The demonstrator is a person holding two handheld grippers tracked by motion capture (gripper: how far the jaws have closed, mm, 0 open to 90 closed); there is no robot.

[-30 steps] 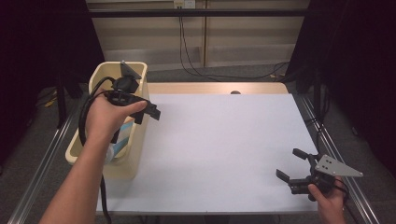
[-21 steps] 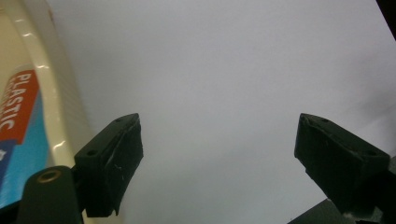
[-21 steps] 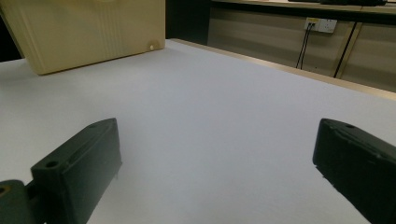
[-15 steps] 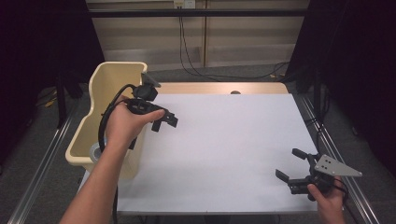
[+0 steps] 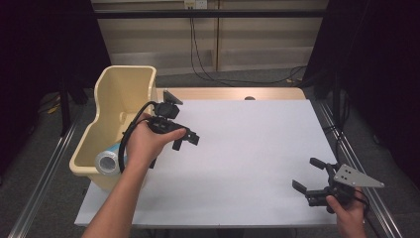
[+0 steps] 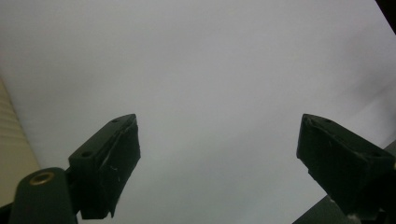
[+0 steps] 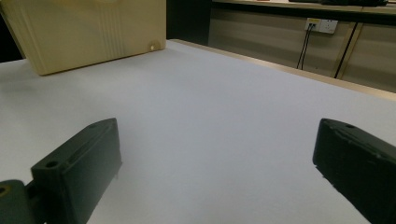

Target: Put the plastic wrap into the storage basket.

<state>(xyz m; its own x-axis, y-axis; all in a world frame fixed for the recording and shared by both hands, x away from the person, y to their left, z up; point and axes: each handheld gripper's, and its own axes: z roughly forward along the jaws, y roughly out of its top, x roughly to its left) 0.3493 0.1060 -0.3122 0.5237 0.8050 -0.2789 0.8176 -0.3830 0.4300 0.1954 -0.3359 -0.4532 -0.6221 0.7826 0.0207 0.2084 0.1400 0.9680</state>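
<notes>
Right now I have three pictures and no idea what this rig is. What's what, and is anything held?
No robot here: a person holds a hand tool with two black jaws in each hand. The high view looks down on the white table. The other two pictures come from small cameras riding on the tools, looking out between their own jaws.

The left gripper hangs over the table just beside the cream bin; its jaws have just been opening, with nothing between them. The right gripper sits at the near right corner, jaws apart, also empty.

In the bin lies a roll of tape with something light blue beside it, too hidden to identify.
</notes>
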